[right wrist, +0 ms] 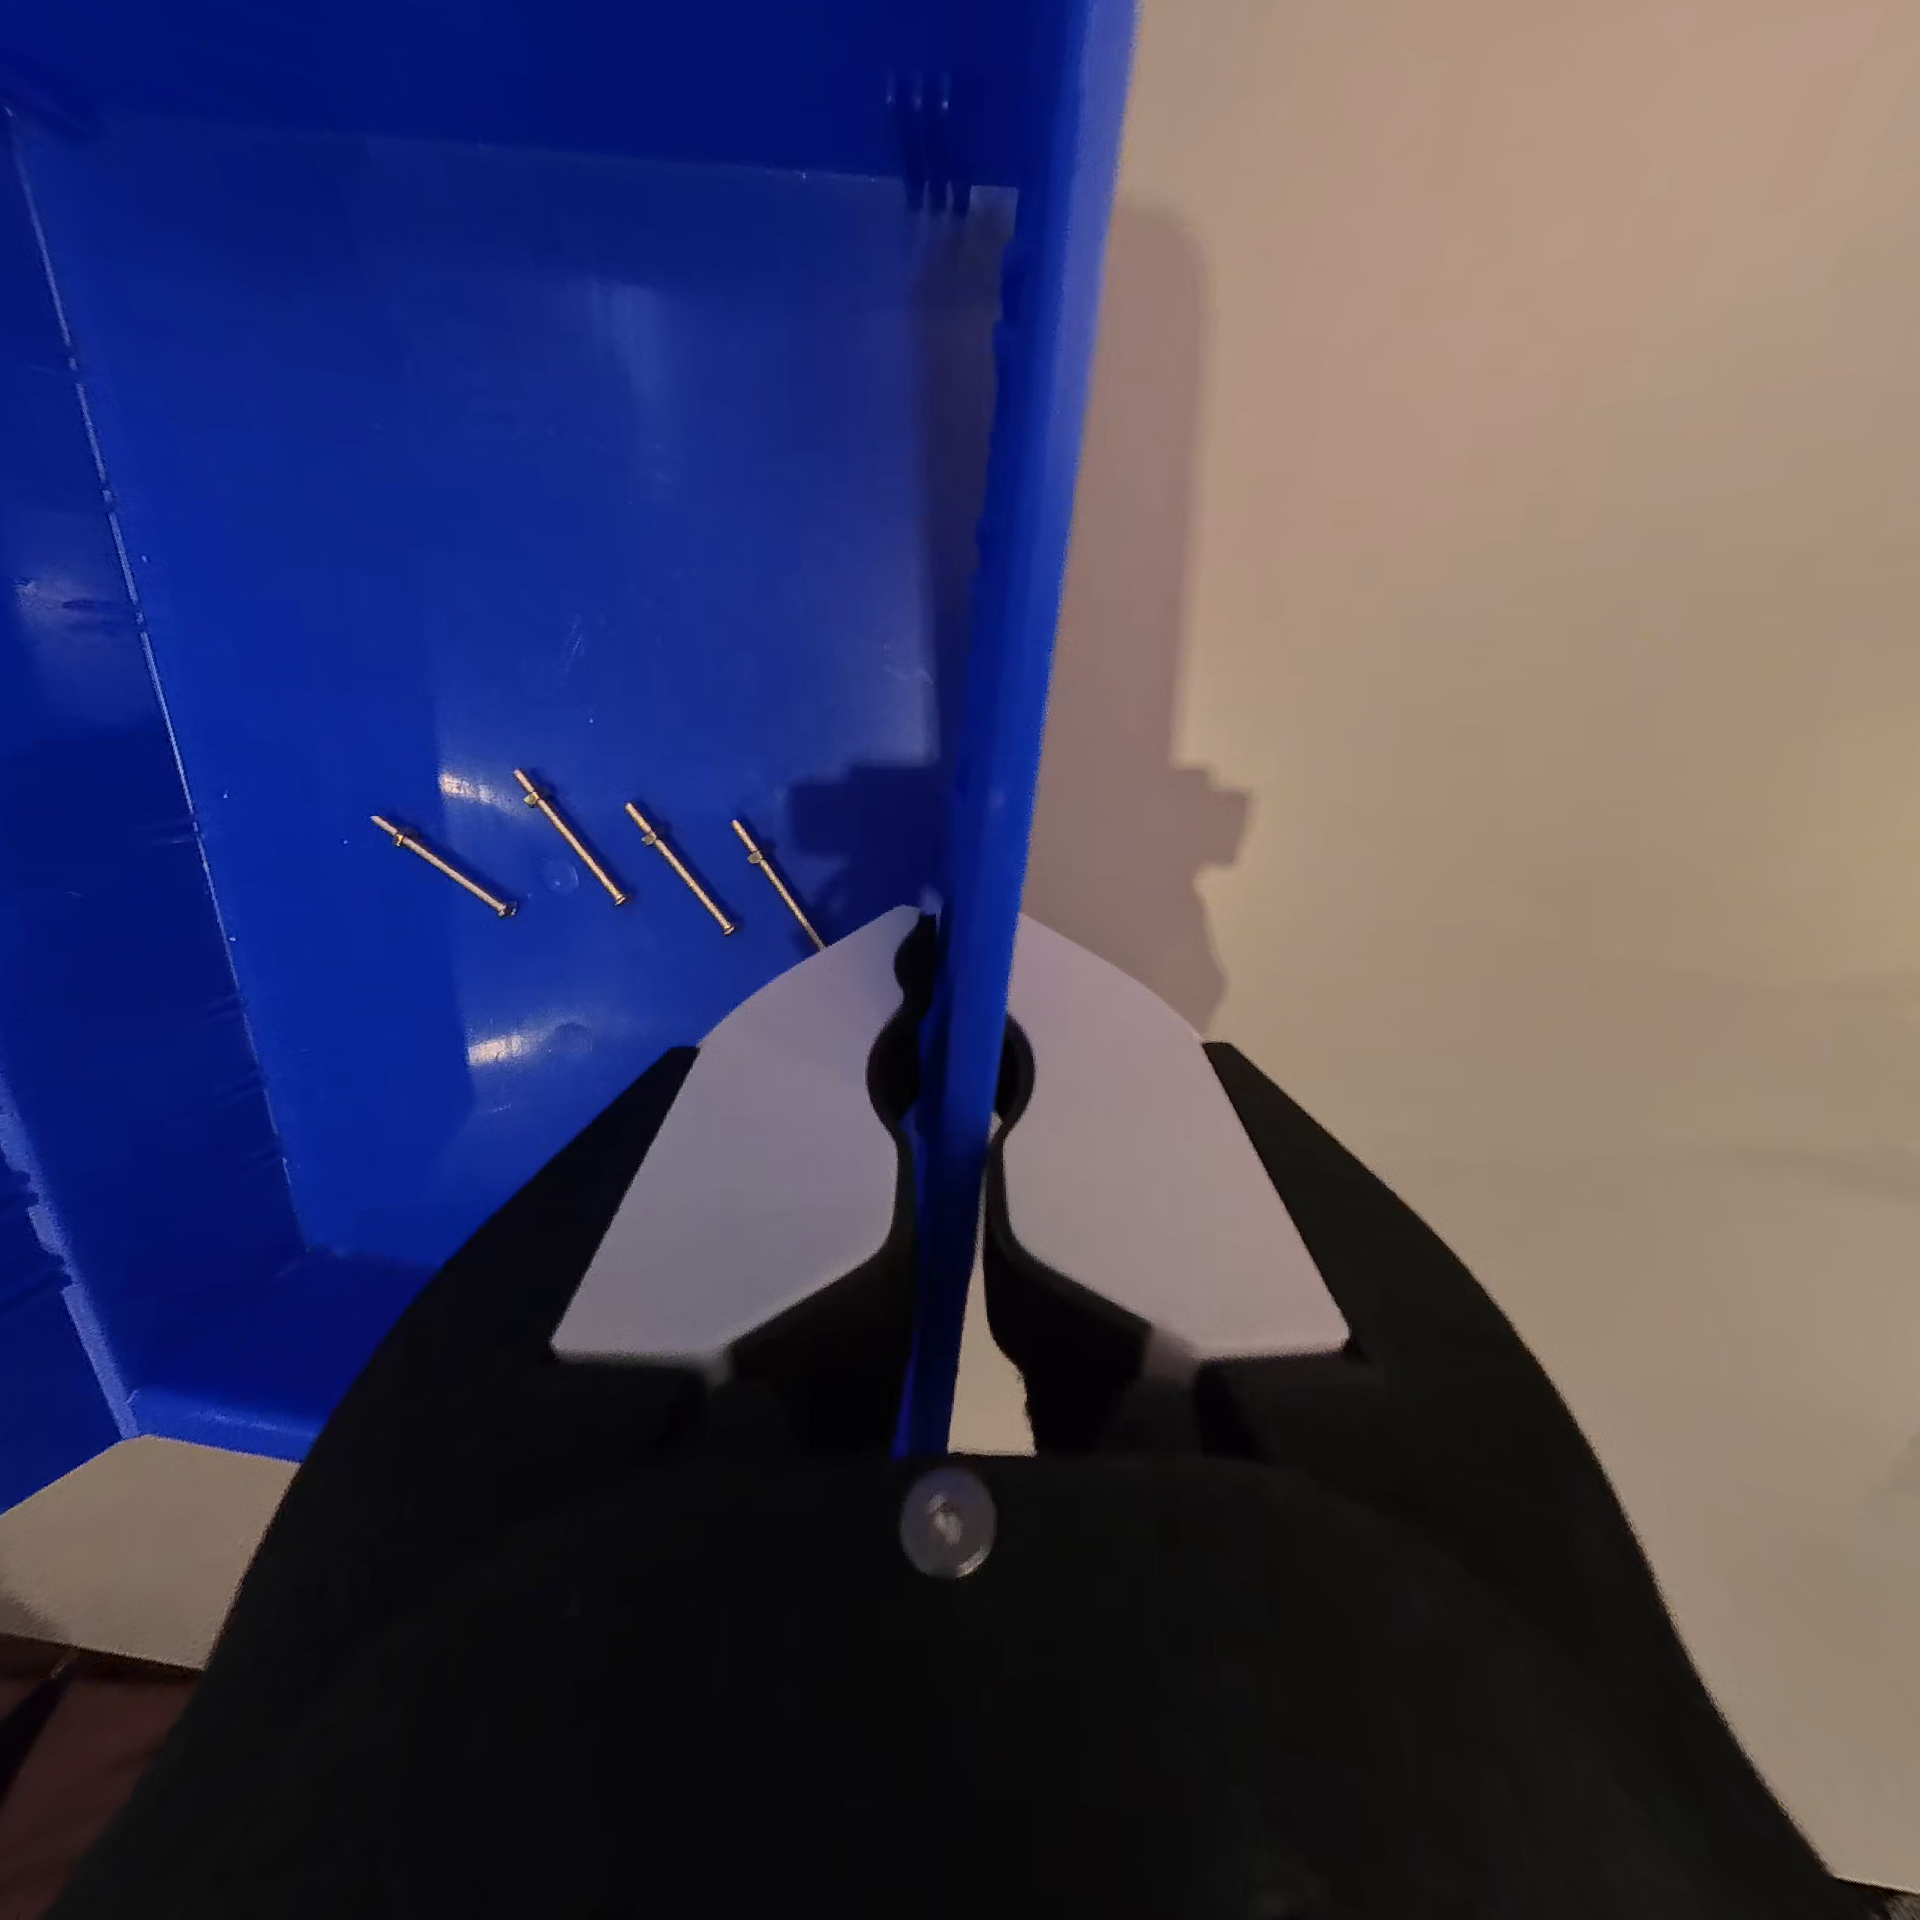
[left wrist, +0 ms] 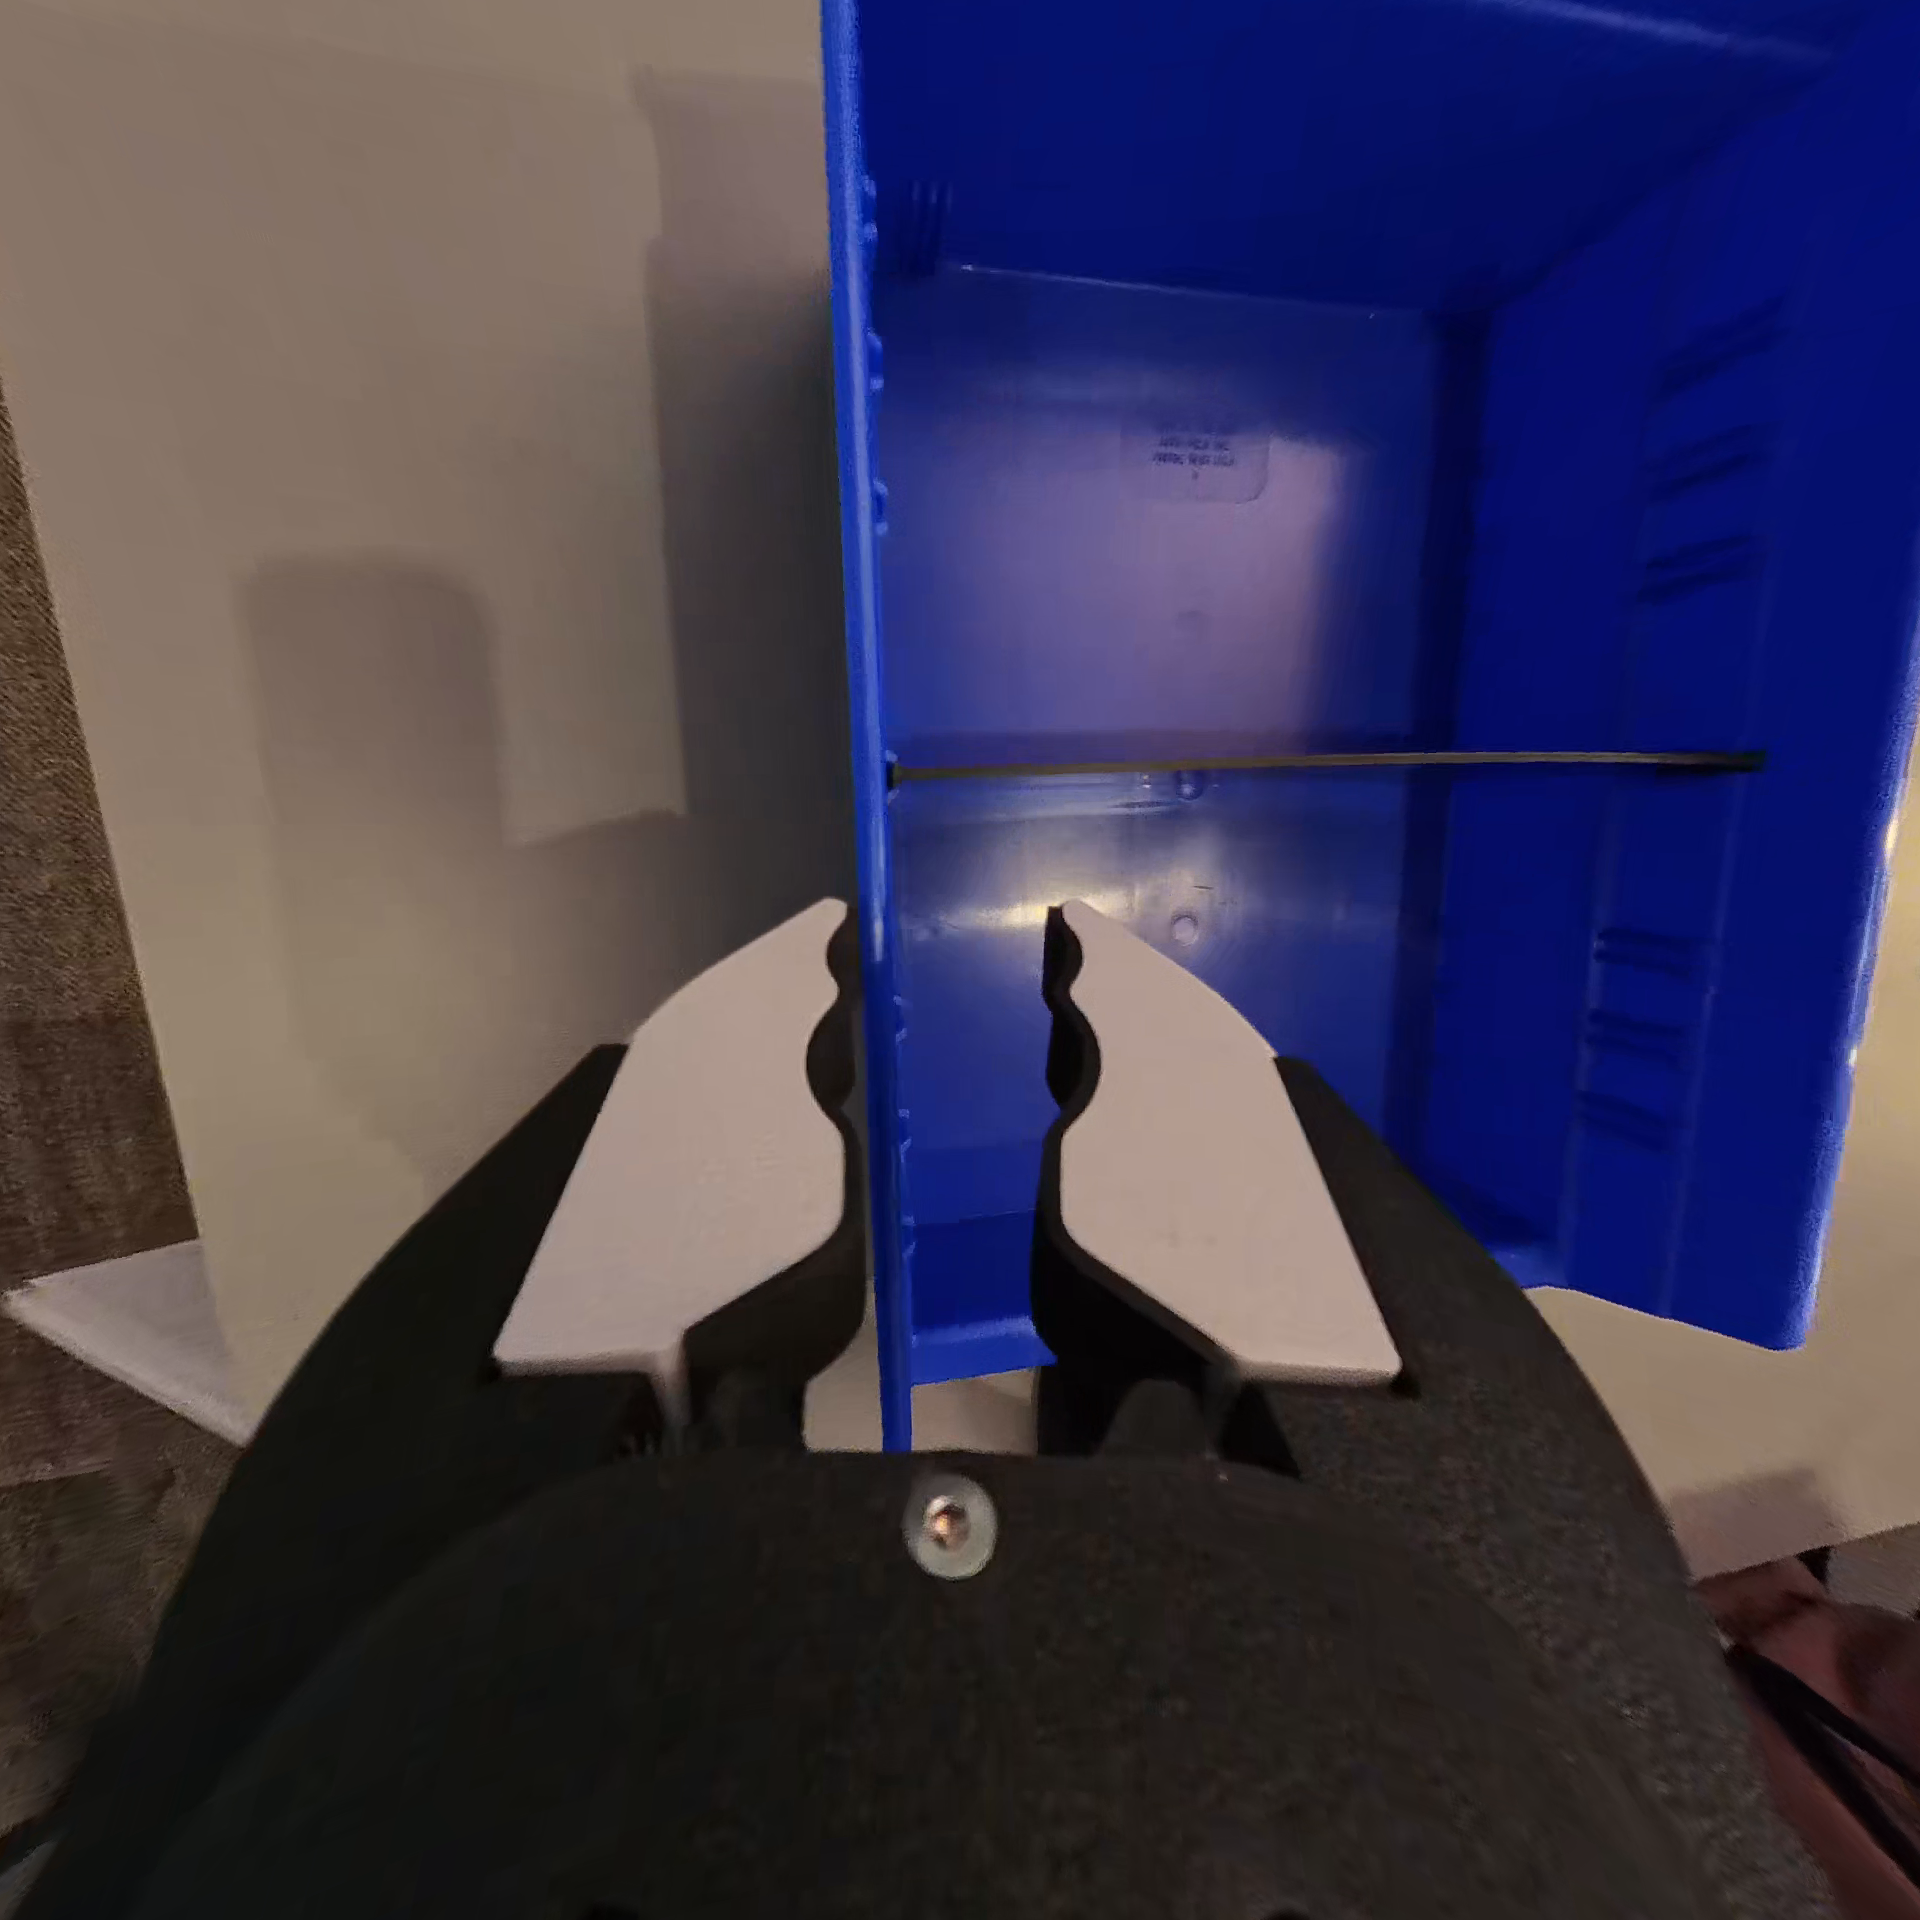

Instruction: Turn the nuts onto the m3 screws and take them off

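A blue plastic bin stands on a white table. In the right wrist view several thin brass screws lie side by side on the bin's floor, each with a small nut near one end. My right gripper is shut on the bin's right wall; its left finger hides the head of the rightmost screw. My left gripper is open and straddles the bin's left wall, one finger outside and one inside. No screws show in the left wrist view.
A thin black divider crosses the bin in the left wrist view. The white table spreads left of the bin and also right of it. Brown fabric lies beyond the table's left edge. My hands' fingertips stand some 80 centimetres from each other.
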